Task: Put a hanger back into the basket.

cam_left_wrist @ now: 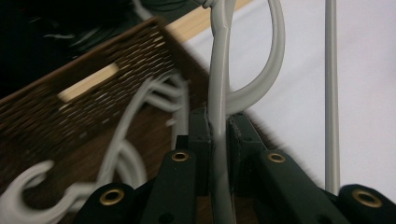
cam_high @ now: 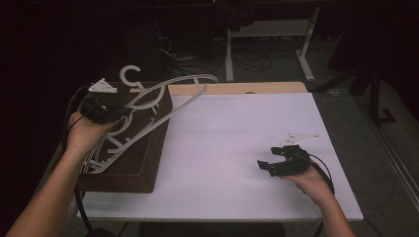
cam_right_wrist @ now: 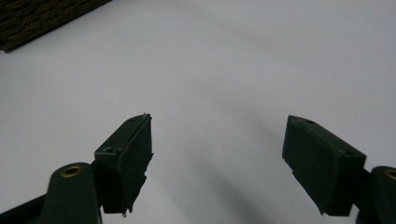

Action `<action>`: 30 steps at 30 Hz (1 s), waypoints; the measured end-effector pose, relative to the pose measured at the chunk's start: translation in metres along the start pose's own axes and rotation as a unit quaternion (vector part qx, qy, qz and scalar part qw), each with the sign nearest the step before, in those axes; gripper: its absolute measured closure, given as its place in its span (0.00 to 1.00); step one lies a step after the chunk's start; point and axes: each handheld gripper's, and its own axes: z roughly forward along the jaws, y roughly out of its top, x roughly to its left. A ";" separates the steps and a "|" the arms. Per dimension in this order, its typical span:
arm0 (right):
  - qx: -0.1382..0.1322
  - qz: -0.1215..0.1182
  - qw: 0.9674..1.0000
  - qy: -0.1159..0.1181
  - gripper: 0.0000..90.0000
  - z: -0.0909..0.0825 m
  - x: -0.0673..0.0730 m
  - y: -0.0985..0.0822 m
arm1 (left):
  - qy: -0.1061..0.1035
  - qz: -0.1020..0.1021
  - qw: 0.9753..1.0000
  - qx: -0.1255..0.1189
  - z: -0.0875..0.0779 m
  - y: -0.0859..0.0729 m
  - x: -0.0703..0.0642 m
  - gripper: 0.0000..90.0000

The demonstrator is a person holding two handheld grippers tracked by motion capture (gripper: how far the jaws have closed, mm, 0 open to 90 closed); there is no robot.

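Note:
My left gripper [cam_high: 118, 111] is shut on a white plastic hanger [cam_high: 188, 79] and holds it up over the brown wicker basket [cam_high: 148, 163] at the table's left. In the left gripper view the two pads pinch one thin arm of the hanger [cam_left_wrist: 219, 70] at the gripper [cam_left_wrist: 219, 126]. Its hook curls up behind the hand. Several more white hangers [cam_high: 106, 148] lie in the basket [cam_left_wrist: 93, 107]. My right gripper [cam_high: 271, 160] hovers over the white tabletop [cam_high: 237, 133] at the right, jaws open and nothing between them [cam_right_wrist: 217, 135].
A wooden strip [cam_high: 237, 88] runs along the table's far edge. Behind it stand white desk legs [cam_high: 230, 54] and loose cables on the dark floor. A corner of the basket [cam_right_wrist: 37, 18] shows at the top left of the right gripper view.

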 end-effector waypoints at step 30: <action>0.013 0.003 1.000 -0.011 0.26 0.003 -0.004 -0.002 | 0.072 -0.058 0.995 0.035 -0.025 -0.079 0.091 0.91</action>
